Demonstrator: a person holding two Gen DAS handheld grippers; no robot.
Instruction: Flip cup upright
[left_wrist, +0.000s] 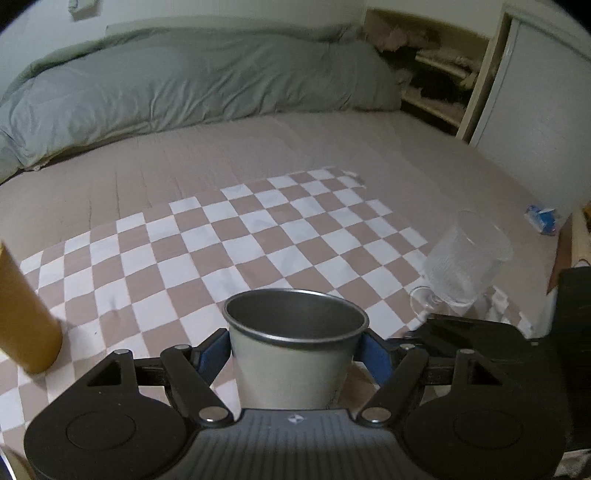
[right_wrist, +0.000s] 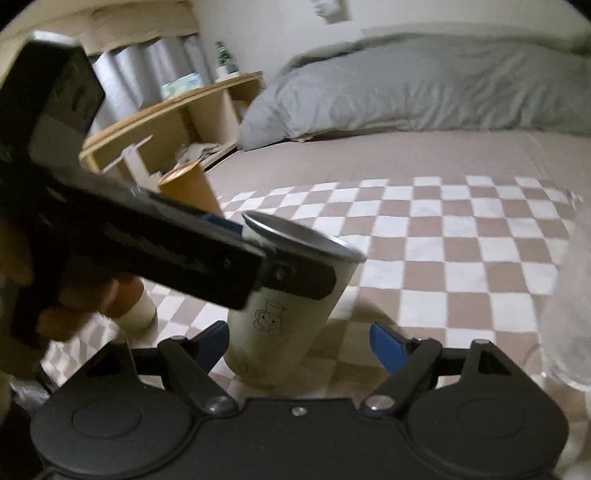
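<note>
A metal cup (left_wrist: 293, 354) with a dark rolled rim stands mouth up between the blue pads of my left gripper (left_wrist: 295, 350), which is shut on it. In the right wrist view the same cup (right_wrist: 280, 325) shows a small cartoon drawing and leans slightly, its base on the checkered cloth (right_wrist: 443, 266). The left gripper's black body (right_wrist: 147, 236) crosses that view and clamps the cup near its rim. My right gripper (right_wrist: 299, 339) is open and empty; its blue pads flank the cup's lower part without touching it.
A clear stemmed glass (left_wrist: 461, 266) stands to the right on the checkered cloth (left_wrist: 221, 251); it blurs at the right edge of the right wrist view (right_wrist: 569, 314). A tan cylinder (left_wrist: 26, 317) stands left. A grey duvet (left_wrist: 184, 85) and wooden shelves (right_wrist: 166, 114) lie behind.
</note>
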